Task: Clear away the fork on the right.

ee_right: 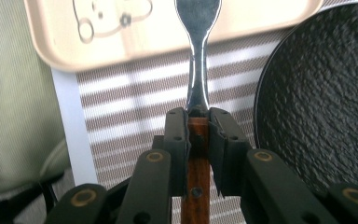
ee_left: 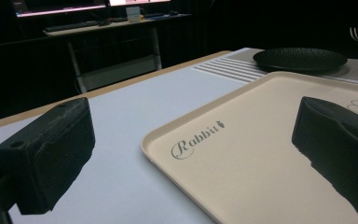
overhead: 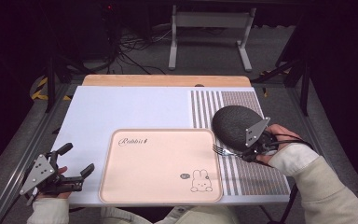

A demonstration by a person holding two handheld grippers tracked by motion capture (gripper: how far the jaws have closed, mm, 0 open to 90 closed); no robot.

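A pale pink tray [overhead: 158, 163] with a rabbit print lies at the table's front middle. A dark textured plate [overhead: 235, 126] sits on the striped mat [overhead: 256, 175] to its right. My right gripper [overhead: 245, 152] is shut on a fork [overhead: 221, 150] with a wooden handle [ee_right: 196, 163]; the tines point left, over the tray's right edge. In the right gripper view the fork's metal neck [ee_right: 197, 70] runs up between the jaws, with the plate [ee_right: 321, 102] on the right. My left gripper [overhead: 77, 161] stands open left of the tray, nothing between its pads [ee_left: 51, 149].
A white mat [overhead: 130, 109] covers the table's left and back part, over a wooden top [overhead: 168, 80]. A metal frame [overhead: 209, 28] and cables lie on the floor beyond. The tray [ee_left: 261, 154] shows between the left gripper's jaws.
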